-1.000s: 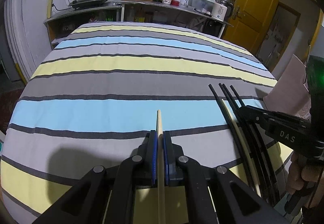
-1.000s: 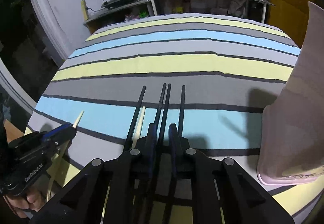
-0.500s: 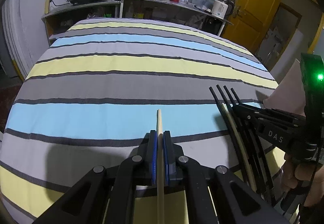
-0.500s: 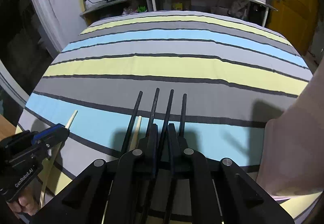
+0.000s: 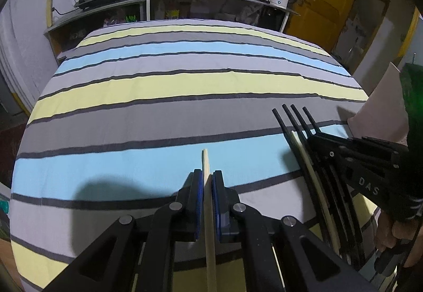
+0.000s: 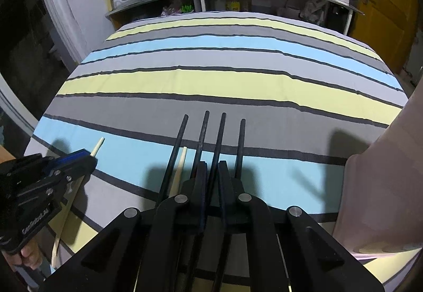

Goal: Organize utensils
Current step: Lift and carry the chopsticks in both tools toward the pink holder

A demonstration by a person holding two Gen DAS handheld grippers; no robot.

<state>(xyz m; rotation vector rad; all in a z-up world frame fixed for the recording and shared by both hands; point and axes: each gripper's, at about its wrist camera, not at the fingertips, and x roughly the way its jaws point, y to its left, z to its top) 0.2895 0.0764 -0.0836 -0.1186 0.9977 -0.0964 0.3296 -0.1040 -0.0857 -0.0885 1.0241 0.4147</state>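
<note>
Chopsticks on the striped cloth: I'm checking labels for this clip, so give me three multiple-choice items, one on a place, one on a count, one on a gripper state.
1. Where does the second wooden chopstick lie?
A. Among the black chopsticks
B. On the far counter
C. Inside the pink holder

2. How many black chopsticks show their tips ahead of the right gripper?
A. Two
B. Four
C. Six

3. What is the left gripper doing?
A. Standing wide open over bare cloth
B. Shut on a black chopstick
C. Shut on a wooden chopstick

Answers:
1 A, its pale tip lies between the two leftmost black sticks in the right wrist view.
2 B, four dark tips fan out side by side on the cloth.
3 C, the blue pads press the pale stick from both sides.
</note>
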